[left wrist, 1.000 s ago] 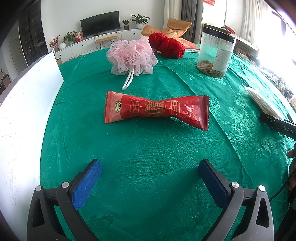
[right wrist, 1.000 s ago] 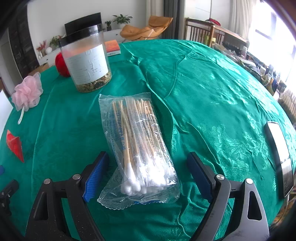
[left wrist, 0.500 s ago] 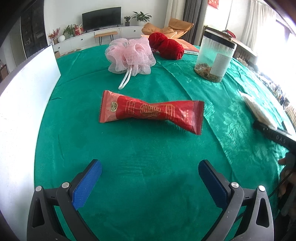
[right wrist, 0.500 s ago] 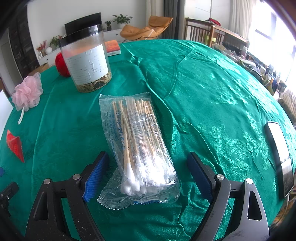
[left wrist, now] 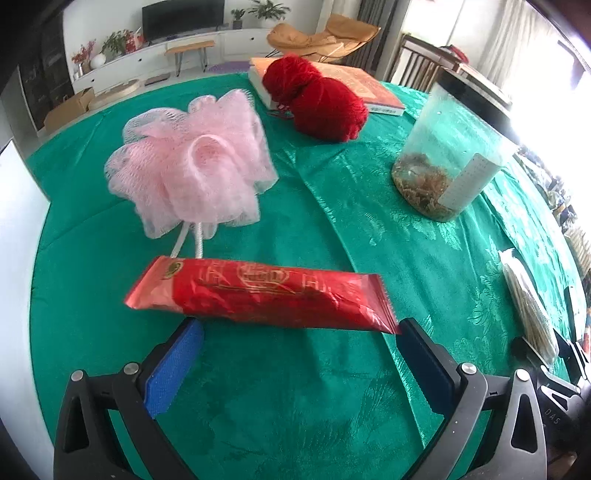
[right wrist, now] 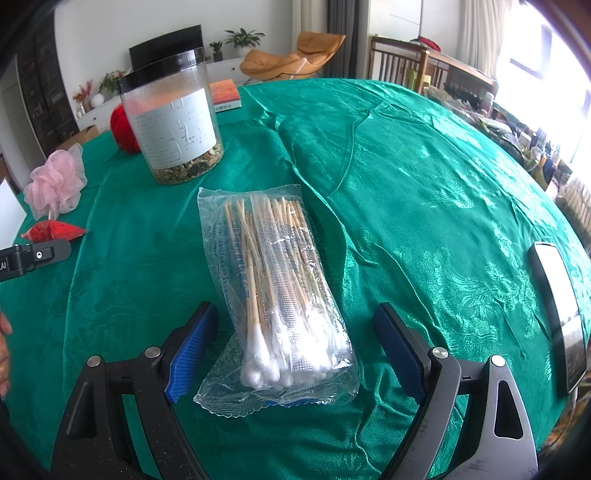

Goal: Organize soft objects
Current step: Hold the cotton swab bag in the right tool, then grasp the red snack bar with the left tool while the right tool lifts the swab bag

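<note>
Closer now, red packet [left wrist: 258, 295] on green tablecloth [left wrist: 332, 406], living room behind.

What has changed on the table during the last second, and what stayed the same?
The left gripper advanced, open, up to the red packet, not yet gripping it. The right gripper stayed open around the cotton swab bag. The pink bath puff and jar did not move.

A home living room: television [left wrist: 183, 14] on a white cabinet [left wrist: 147, 55], potted plants [right wrist: 243, 38], tan lounge chair [right wrist: 291, 61], big table under green cloth [right wrist: 424, 166].
</note>
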{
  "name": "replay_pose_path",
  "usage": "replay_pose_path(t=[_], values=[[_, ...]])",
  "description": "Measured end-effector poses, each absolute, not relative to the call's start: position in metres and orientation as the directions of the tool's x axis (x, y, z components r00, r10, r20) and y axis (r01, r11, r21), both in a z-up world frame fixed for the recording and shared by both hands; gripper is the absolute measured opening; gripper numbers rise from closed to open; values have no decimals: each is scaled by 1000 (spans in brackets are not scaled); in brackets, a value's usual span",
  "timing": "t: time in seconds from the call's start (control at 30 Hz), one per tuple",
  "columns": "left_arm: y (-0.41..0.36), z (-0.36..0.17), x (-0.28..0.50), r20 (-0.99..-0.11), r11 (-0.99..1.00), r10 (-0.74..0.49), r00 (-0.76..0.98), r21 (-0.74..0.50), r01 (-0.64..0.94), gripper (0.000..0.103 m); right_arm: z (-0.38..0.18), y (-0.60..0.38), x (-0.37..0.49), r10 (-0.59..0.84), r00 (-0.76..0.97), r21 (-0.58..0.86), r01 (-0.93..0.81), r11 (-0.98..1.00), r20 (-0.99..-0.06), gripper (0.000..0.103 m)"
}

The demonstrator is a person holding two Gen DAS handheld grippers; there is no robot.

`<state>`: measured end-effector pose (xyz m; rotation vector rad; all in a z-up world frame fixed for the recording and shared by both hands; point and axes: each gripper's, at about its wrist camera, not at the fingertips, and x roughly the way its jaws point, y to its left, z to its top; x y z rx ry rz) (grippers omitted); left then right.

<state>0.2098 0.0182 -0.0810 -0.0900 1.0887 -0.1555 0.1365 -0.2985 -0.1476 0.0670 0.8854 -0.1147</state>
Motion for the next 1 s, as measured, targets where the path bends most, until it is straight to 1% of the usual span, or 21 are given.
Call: replay_pose_path(t=[0.03, 0.1, 0.13, 0.17, 0.2, 0.27, 0.3, 0.37, 0.47, 0.53, 0.7, 0.8, 0.87, 1.0], values=[[24, -78, 206, -880, 983, -178, 441, -175, 47, 103, -148, -299, 137, -72, 627, 11, 127, 992, -775, 89], [37, -69, 193, -859, 969, -222, 461, -245, 10, 103, -148, -299, 137, -72, 627, 11, 127, 992, -775, 89], [40, -63, 186, -847, 971, -217, 486, -238, 19, 103, -148, -299, 137, -72, 627, 11, 127, 992, -775, 89], [39, -54, 183, -838, 983, -175, 516, -174, 51, 103, -148, -299, 137, -72, 627, 11, 127, 992, -775, 89], [35, -46, 183, -831, 993, -117, 545, -82, 87, 103, -148, -299, 136, -72, 627, 11, 127, 992, -775, 89], [31, -30, 188, -800, 990, -13, 600, 72, 117, 103, -148, -299, 137, -72, 627, 11, 127, 992, -775, 89], [34, -23, 192, -783, 988, -8, 622, 88, 123, 103, -148, -299, 136, -71, 627, 11, 127, 992, -775, 89], [45, -21, 209, -782, 988, -53, 621, 50, 148, 103, -147, -299, 136, -71, 627, 11, 127, 992, -775, 89], [56, -40, 237, -828, 990, -48, 558, 34, 135, 103, -147, -299, 136, -71, 627, 11, 127, 992, -775, 89], [60, -57, 245, -858, 989, -78, 507, -2, 149, 103, -148, -299, 137, -71, 628, 12, 127, 992, -775, 89], [63, -83, 222, -911, 959, -232, 341, -157, 234, 103, -147, -299, 136, -71, 628, 12, 126, 992, -775, 89], [57, -82, 195, -924, 921, -299, 237, -213, 327, 103, -147, -299, 136, -71, 628, 12, 126, 992, -775, 89], [55, -80, 184, -931, 914, -292, 219, -203, 352, 103, -147, -299, 136, -71, 628, 12, 126, 992, -775, 89], [59, -78, 185, -922, 949, -246, 300, -166, 269, 103, -147, -299, 136, -70, 628, 12, 126, 992, -775, 89]])
